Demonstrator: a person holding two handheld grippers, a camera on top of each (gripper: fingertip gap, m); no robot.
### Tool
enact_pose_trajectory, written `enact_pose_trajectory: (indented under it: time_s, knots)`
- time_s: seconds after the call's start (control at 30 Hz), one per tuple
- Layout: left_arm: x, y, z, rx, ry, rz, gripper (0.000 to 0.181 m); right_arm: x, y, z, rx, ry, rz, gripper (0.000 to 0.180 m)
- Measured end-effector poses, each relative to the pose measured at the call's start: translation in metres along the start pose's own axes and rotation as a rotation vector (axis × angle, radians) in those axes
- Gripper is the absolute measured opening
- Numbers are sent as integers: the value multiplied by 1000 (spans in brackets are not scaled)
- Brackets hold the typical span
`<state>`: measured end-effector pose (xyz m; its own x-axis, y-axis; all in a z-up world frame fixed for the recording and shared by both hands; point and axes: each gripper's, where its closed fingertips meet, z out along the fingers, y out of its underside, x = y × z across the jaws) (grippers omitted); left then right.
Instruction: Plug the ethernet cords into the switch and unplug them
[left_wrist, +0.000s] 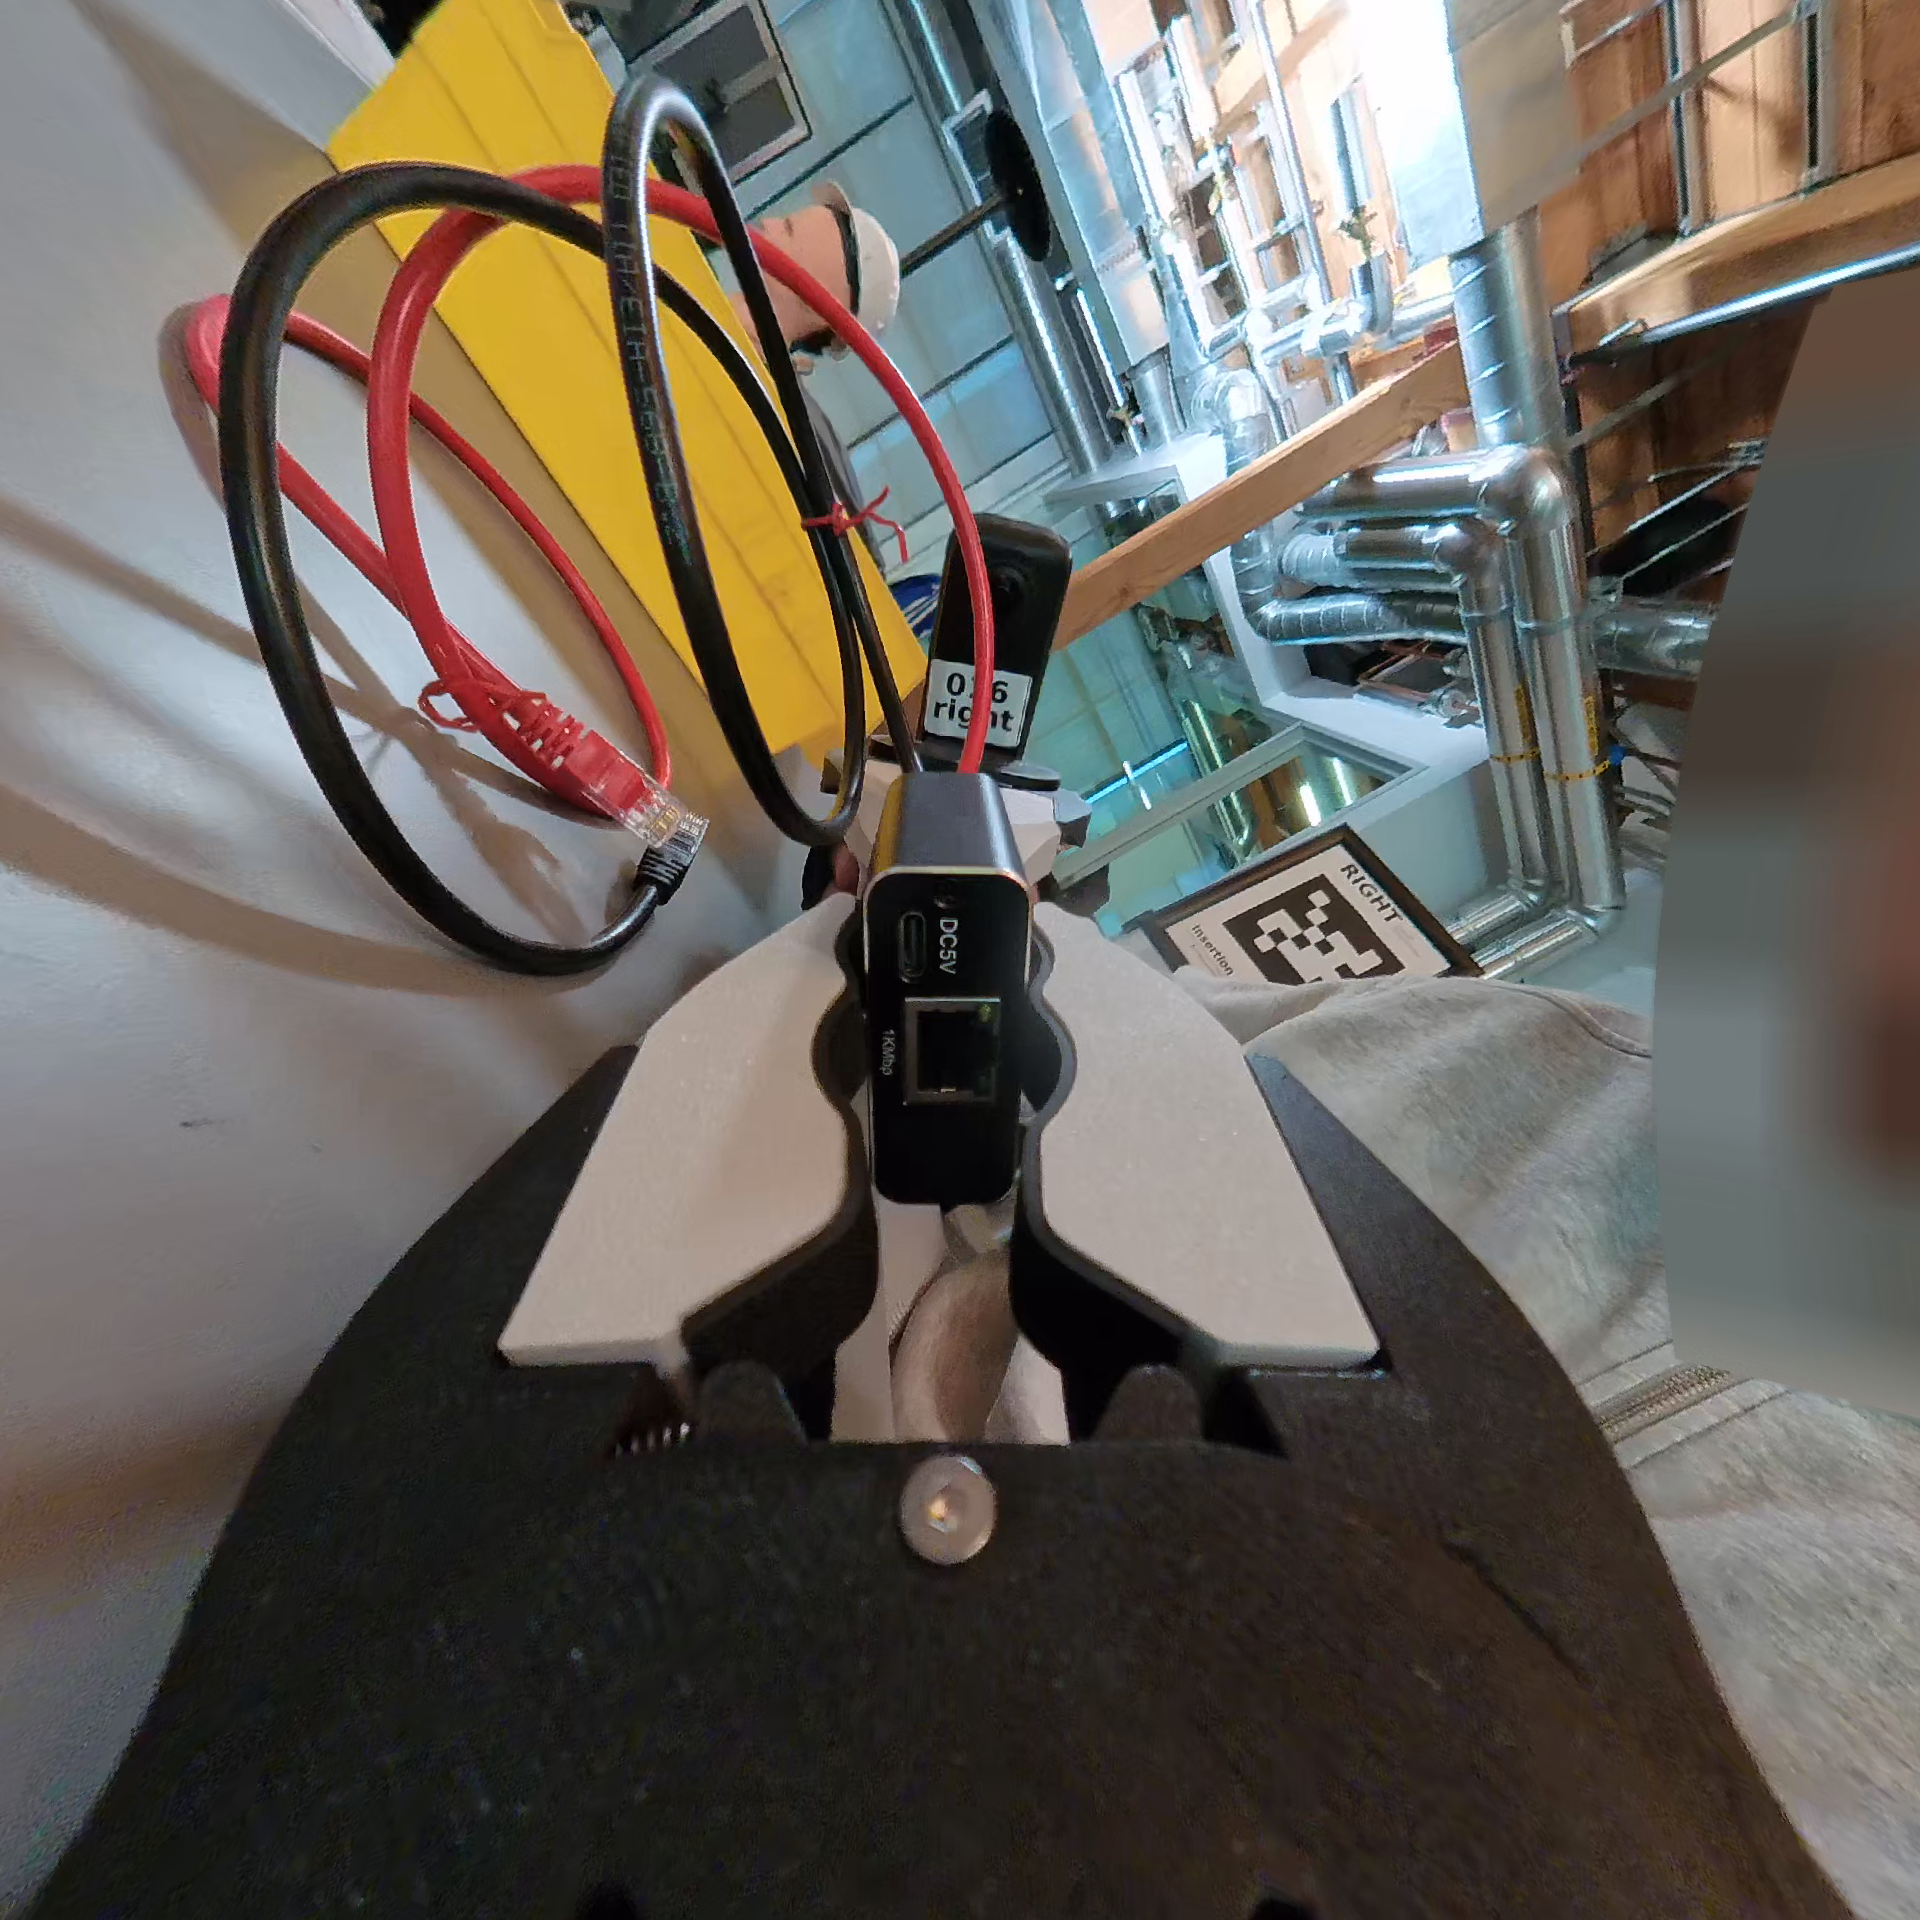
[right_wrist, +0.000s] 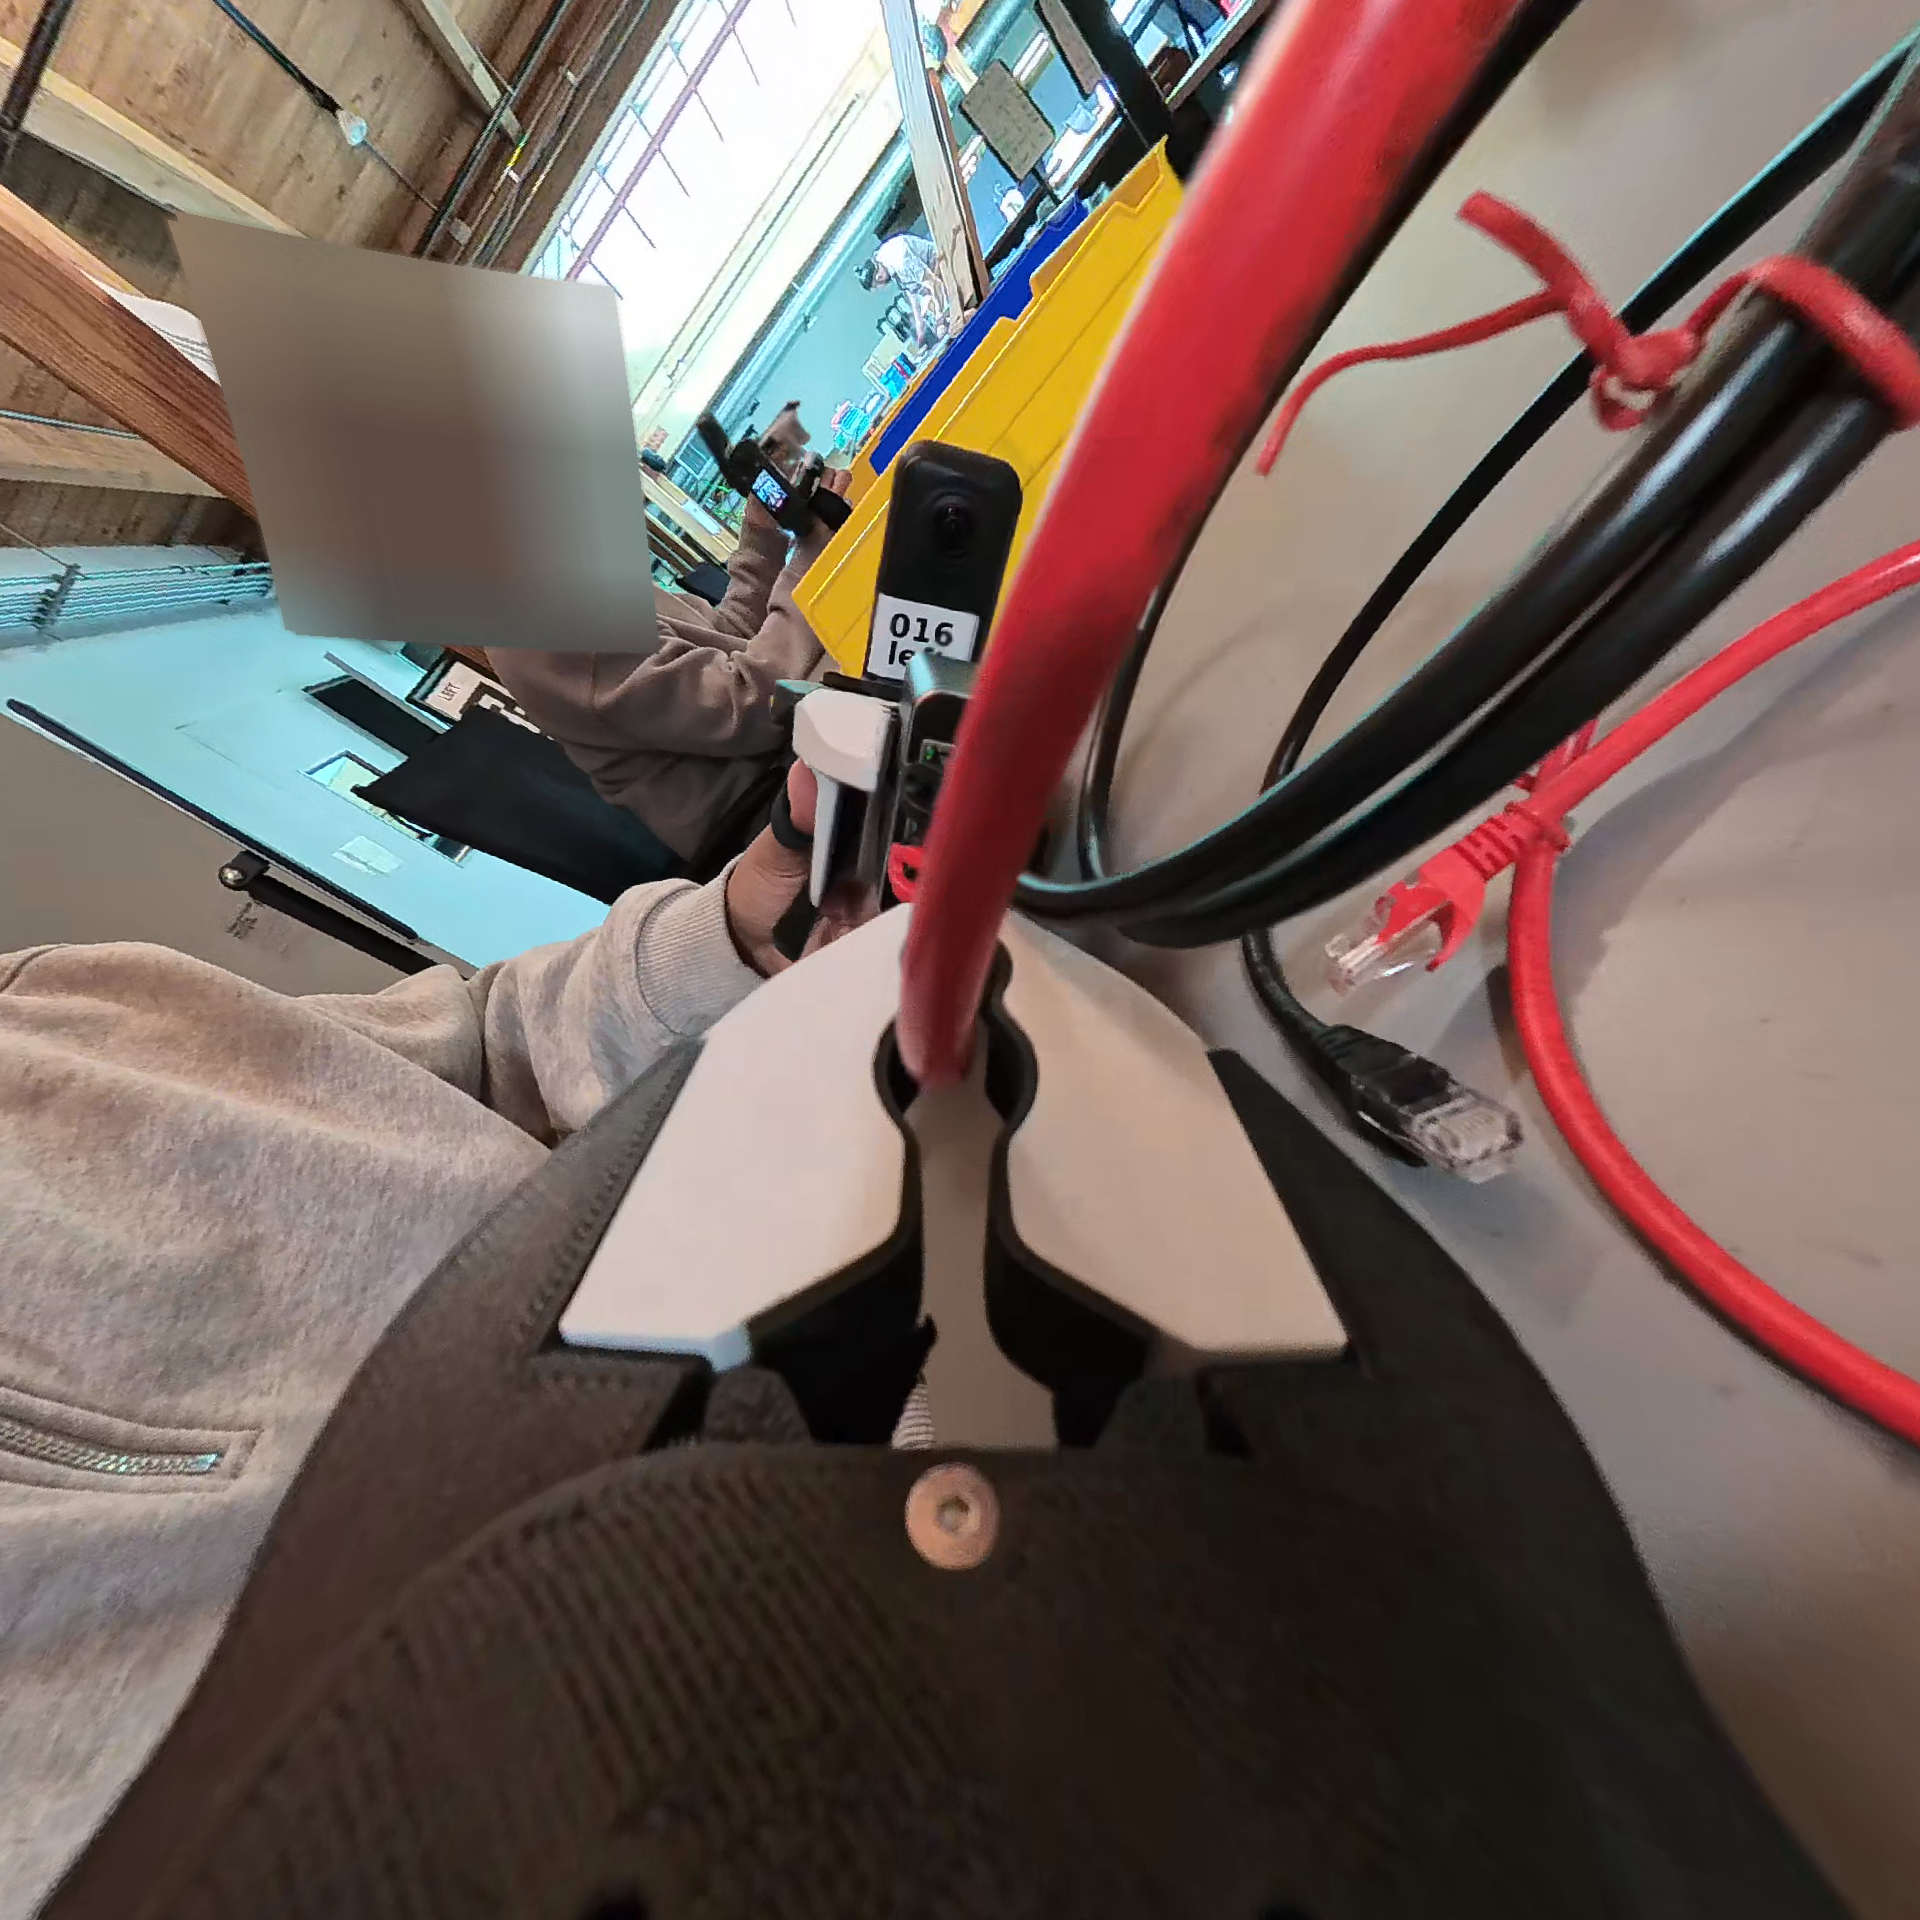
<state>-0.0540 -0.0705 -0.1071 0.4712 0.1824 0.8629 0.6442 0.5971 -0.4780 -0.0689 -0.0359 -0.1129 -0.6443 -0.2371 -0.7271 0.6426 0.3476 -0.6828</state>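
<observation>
- Clamping the black switch (left_wrist: 948, 1039), left gripper (left_wrist: 948, 997) presses both fingers against it.
- Right gripper (right_wrist: 951, 1023) pinches the red cord (right_wrist: 1049, 582).
- Loose red plug (right_wrist: 1397, 930) and black plug (right_wrist: 1429, 1112) lie right of it.

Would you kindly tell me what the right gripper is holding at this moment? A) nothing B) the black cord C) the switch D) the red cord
D: in the right wrist view the right gripper has its fingers shut on the red cord, while the left gripper holds the switch.
</observation>
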Motion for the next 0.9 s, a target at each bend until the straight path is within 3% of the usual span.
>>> enact_pose_trajectory:
  time_s: [0.03, 0.53, 0.73, 0.83, 0.9]
  knots:
    - [0, 1, 1, -7, -5, 8, 24, 0, 1, 1, -4, -5, 7, 7]
    - [-2, 5, 4, -15, -47, 35, 25, 2, 2, -1, 11, 3, 58, 5]
    - [-2, 12, 8, -63, -59, 47, 25, 0, 3, -2, 13, 5, 53, 5]
    - [-2, 33, 19, -181, -85, 73, 28, -4, 6, 2, -6, -10, 47, 5]
    - [-2, 28, 21, -130, -101, 100, 27, -5, 4, 2, 6, 1, 31, 5]
